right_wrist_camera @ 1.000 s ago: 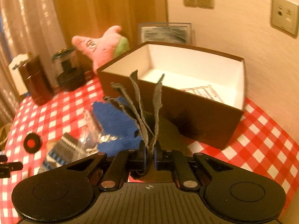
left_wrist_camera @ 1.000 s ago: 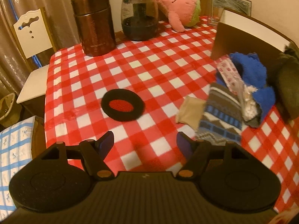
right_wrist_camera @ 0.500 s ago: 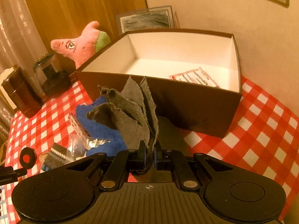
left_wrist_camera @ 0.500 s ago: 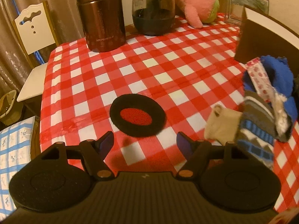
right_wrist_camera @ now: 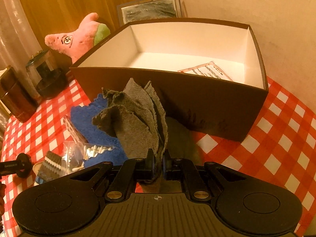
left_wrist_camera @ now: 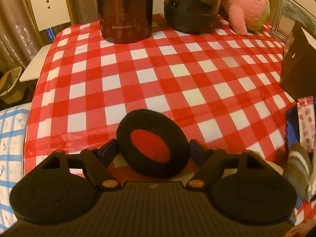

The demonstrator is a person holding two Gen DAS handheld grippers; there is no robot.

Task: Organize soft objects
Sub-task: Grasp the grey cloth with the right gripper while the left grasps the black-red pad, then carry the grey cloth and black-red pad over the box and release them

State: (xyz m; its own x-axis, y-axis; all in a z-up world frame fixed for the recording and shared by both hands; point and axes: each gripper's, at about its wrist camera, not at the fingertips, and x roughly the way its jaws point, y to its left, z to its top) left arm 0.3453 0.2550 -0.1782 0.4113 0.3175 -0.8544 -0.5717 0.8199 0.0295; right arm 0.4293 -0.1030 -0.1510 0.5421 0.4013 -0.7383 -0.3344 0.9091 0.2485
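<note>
The left gripper (left_wrist_camera: 152, 151) had just spread its fingers (left_wrist_camera: 109, 150) a little wider as it came down over the table, and the black foam ear pad (left_wrist_camera: 151, 145) with its red centre, which a second before lay well ahead of them, now sat between the two fingers, flat on the red-and-white checked tablecloth (left_wrist_camera: 177, 75); the pads stood just beside its rim on either side, and I could not tell that they pressed it, so I took it as framed but not yet gripped. The right gripper (right_wrist_camera: 158, 163) kept its fingers (right_wrist_camera: 150, 163) pinched hard on the bunched grey cloth (right_wrist_camera: 136, 116), whose folds stood up in front of the brown cardboard box (right_wrist_camera: 207, 102). That box had drawn closer and lower in its view than a second earlier, showing more of the white inside with a printed leaflet (right_wrist_camera: 207, 72) lying on the floor. To my eye the cloth was about to go over the near wall, while the left hand lined up the next soft thing. Beside the box still lay a blue fluffy cloth (right_wrist_camera: 88, 118), a bag of cotton swabs (right_wrist_camera: 86, 152) and a striped sock (right_wrist_camera: 49, 166), all yet to be sorted, and the pink starfish plush (right_wrist_camera: 79, 39) sat at the back near the brown vacuum canister (left_wrist_camera: 125, 9).
</note>
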